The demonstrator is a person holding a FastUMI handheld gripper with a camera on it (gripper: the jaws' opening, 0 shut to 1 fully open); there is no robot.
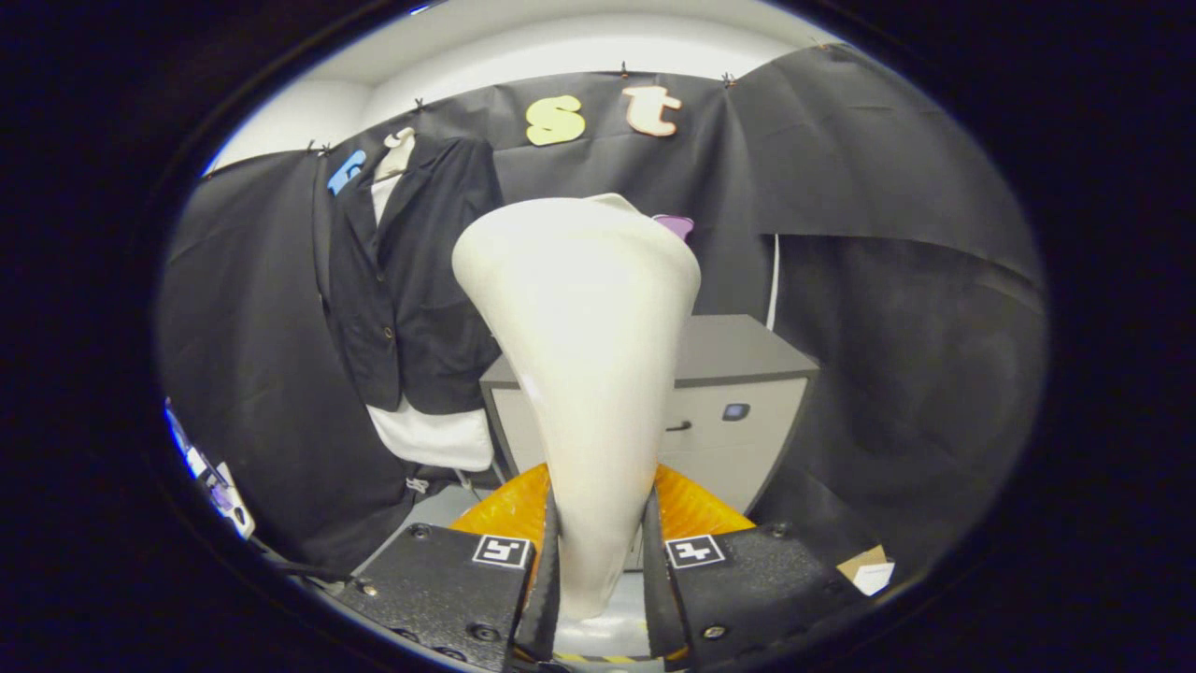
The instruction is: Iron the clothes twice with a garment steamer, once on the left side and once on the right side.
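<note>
The gripper (598, 561) is closed on the cream steamer (584, 374), both fingers pressing its narrow handle, its head rising upright ahead. The dark jacket (411, 271) hangs far left, well apart.

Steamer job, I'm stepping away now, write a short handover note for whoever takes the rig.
Tongs: shut on the steamer, both fingers pressing its narrow handle; its wide head stands up ahead of them.
Clothes: the dark jacket over a white shirt hangs on the booth wall, ahead and to the left of the steamer, beside the grey cabinet.
Done: steamer picked up.
Left: the head is not at the jacket; whether any pass is done cannot be told, so plan on both left and right passes.
</note>
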